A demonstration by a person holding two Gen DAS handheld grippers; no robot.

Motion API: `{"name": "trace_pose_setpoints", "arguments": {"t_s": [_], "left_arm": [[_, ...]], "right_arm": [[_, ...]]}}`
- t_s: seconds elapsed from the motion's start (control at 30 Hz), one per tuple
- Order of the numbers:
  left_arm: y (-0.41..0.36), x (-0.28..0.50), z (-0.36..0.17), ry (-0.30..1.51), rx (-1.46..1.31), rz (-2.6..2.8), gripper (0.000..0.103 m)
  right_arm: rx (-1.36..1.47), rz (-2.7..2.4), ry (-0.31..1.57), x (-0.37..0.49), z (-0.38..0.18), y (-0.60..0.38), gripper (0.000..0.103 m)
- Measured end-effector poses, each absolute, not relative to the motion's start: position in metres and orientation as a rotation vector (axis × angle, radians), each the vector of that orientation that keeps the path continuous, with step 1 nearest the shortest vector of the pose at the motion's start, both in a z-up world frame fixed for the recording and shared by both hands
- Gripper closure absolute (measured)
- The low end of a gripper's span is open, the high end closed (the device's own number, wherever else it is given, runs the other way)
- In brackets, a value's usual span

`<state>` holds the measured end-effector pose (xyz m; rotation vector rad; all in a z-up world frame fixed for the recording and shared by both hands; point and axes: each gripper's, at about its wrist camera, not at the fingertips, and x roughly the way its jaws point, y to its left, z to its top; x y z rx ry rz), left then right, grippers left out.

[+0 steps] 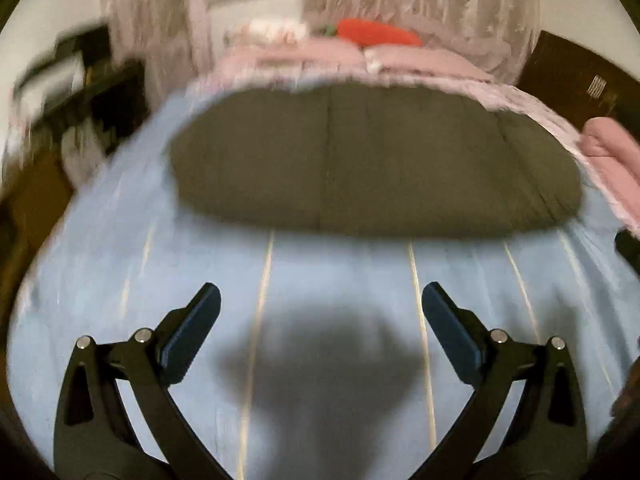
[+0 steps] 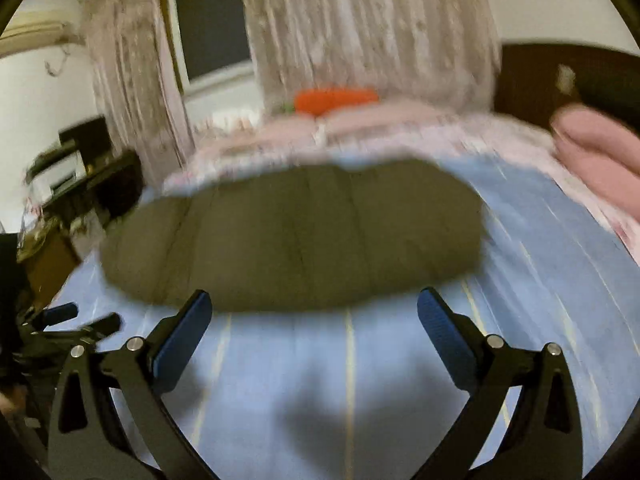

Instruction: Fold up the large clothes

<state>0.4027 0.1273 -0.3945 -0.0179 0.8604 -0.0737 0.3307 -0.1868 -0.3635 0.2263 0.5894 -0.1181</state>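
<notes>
The dark garment (image 1: 372,160) lay flat on the blue sheet (image 1: 340,280), far of both tools; the left gripper (image 1: 320,300) and right gripper (image 2: 314,306) hung spread and empty; the step was likely an approach; next, each should pinch a near edge.

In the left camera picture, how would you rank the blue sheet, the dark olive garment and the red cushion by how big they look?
1. blue sheet, fills most of the view.
2. dark olive garment, a broad patch across the middle.
3. red cushion, smallest, though it lies farthest from the camera, so its true size is uncertain.
</notes>
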Motion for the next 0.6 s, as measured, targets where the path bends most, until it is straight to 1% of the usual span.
{"name": "trace_pose_setpoints", "arguments": {"t_s": [0.1,0.17,0.2,0.3,0.33,0.47,0.53,0.6], "left_arm": [[0.147,0.327,-0.409,1.023,-0.041,-0.001,0.002],[0.15,0.297,-0.403,1.056,-0.043,0.009,0.002],[0.15,0.289,-0.397,1.047,-0.03,0.008,0.002],[0.146,0.267,-0.345,0.961,0.043,0.027,0.002],[0.143,0.256,-0.318,0.907,0.05,0.031,0.002],[0.141,0.22,-0.236,0.781,0.014,0.022,0.002],[0.138,0.202,-0.205,0.732,0.013,0.02,0.002],[0.134,0.186,-0.18,0.695,0.035,0.049,0.002]], "right_arm": [[0.267,-0.175,0.766,0.257,-0.371,-0.182,0.001],[0.28,-0.174,0.848,0.233,-0.367,-0.178,0.001],[0.284,-0.151,0.858,0.225,-0.358,-0.176,0.001],[0.24,-0.181,0.839,0.215,-0.321,-0.167,0.001],[0.223,-0.201,0.842,0.213,-0.309,-0.163,0.001],[0.231,-0.188,0.816,0.196,-0.247,-0.146,0.001],[0.219,-0.17,0.758,0.179,-0.213,-0.134,0.001],[0.185,-0.187,0.719,0.158,-0.191,-0.129,0.001]]}}
